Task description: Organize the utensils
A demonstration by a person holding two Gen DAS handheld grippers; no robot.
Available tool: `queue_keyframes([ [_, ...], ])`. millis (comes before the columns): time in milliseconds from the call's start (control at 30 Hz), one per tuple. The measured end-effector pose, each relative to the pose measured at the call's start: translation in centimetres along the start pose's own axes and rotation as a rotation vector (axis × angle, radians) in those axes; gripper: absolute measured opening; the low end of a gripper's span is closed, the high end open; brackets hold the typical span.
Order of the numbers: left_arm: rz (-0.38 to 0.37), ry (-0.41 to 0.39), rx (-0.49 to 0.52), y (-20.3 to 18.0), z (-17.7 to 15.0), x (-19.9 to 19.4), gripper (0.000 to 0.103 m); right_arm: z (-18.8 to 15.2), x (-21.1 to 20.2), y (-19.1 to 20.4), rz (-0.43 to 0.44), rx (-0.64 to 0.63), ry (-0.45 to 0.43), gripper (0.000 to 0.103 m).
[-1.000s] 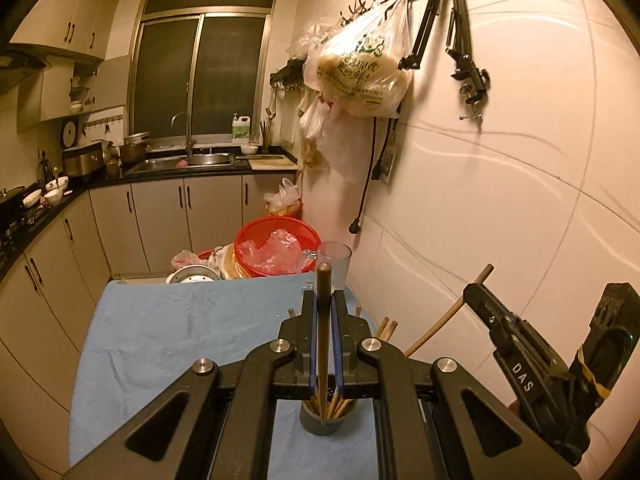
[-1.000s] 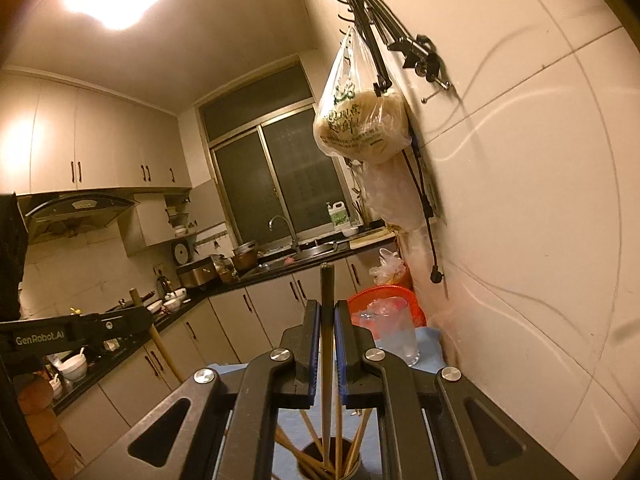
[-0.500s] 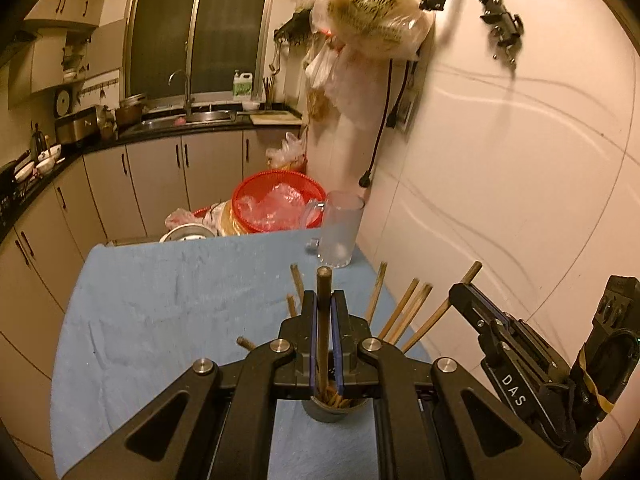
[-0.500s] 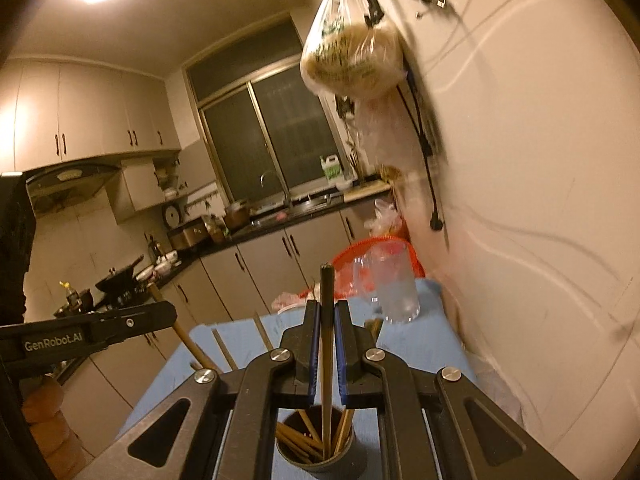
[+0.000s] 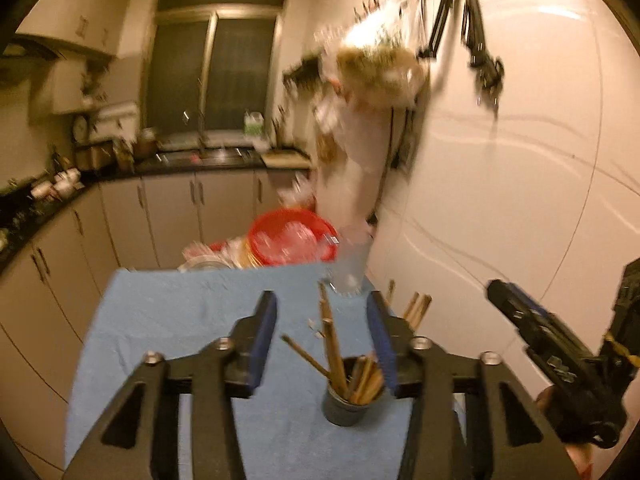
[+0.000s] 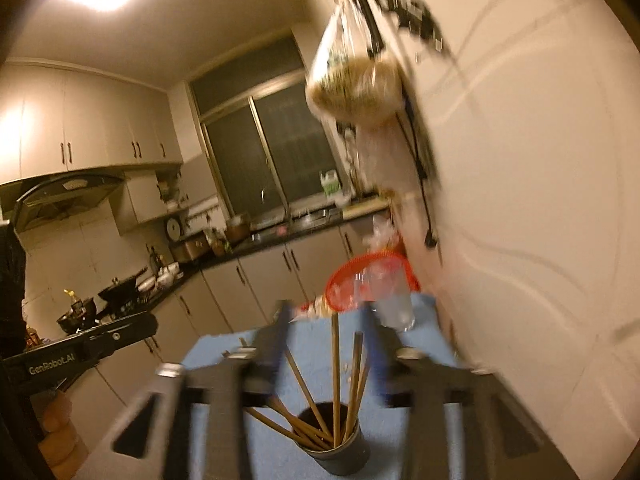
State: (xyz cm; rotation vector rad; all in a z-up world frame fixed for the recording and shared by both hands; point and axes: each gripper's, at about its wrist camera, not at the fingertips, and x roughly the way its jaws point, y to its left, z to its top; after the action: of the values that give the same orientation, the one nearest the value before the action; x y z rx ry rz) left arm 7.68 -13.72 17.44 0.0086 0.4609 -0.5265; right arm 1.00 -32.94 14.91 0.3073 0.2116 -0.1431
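Note:
A dark round cup (image 5: 347, 408) stands on the blue cloth (image 5: 180, 320) and holds several wooden chopsticks (image 5: 331, 350) that lean apart. My left gripper (image 5: 322, 344) is open and empty, its jaws spread on either side of the cup. In the right wrist view the same cup (image 6: 340, 456) and chopsticks (image 6: 335, 376) sit just below my right gripper (image 6: 326, 350), which is open and empty. The right gripper also shows at the right edge of the left wrist view (image 5: 560, 356).
A clear glass mug (image 5: 352, 264) stands at the cloth's far right by the white wall (image 5: 500, 200). A red basin (image 5: 292, 236) lies beyond the table. Plastic bags (image 5: 376, 76) hang above. Kitchen cabinets (image 5: 168, 208) line the left and back.
Both grippers have opened and let go of their chopsticks, which now stand in the cup. Both views are blurred as the grippers pull back and tilt up.

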Motion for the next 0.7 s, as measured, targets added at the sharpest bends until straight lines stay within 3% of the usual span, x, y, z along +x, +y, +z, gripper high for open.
queue_keyframes([
  [33, 0.011, -0.017, 0.000, 0.3, -0.2, -0.8, 0.051, -0.1, -1.2, 0.4, -0.011, -0.009, -0.032, 0.071],
  [133, 0.059, -0.063, -0.024, 1.6, -1.8, -3.1, 0.074, -0.7, -3.8, 1.5, -0.054, -0.033, -0.078, 0.072],
  [300, 0.229, -0.093, 0.023, 2.7, -7.0, -4.3, 0.082, -3.8, -6.5, 2.4, -0.141, -0.034, -0.059, 0.079],
  [367, 0.291, -0.056, 0.043, 3.1, -9.5, -3.8, 0.083, -5.6, -7.2, 2.7, -0.200, -0.041, -0.037, 0.080],
  [500, 0.294, 0.085, 0.022, 4.2, -13.8, -2.3, 0.084, -9.7, -8.1, 2.9, -0.307, -0.028, 0.039, 0.082],
  [700, 0.331, 0.163, -0.010, 4.6, -17.3, -3.1, 0.084, -13.8, -9.2, 2.9, -0.340, -0.007, 0.161, 0.082],
])
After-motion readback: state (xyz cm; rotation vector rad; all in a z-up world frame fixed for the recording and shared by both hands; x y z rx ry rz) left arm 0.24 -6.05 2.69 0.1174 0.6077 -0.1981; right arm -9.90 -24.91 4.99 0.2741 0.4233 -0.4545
